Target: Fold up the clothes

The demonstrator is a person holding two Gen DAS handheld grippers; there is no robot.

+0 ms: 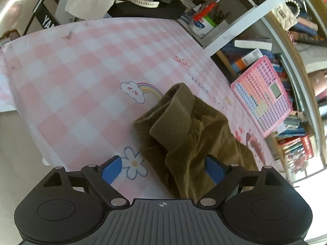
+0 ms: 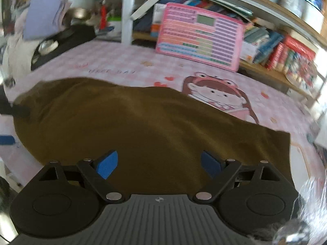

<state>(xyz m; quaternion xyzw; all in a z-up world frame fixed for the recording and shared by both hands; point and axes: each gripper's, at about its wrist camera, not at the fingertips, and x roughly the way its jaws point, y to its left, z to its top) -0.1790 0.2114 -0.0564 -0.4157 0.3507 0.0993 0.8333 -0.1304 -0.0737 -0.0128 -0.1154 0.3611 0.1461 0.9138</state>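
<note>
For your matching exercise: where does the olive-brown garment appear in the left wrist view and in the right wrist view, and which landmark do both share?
Left wrist view: olive-brown garment, bunched, lower centre-right, reaching between the fingers.
Right wrist view: the garment spreads flatter across the middle.
Shared landmark: pink grid-patterned board leaning against the bookshelf.

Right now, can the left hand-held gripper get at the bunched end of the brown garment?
Probably yes. The left hand-held gripper is open, and the bunched brown garment lies just ahead, partly between its fingers, with nothing on top. The pink board stands off to the side.
</note>
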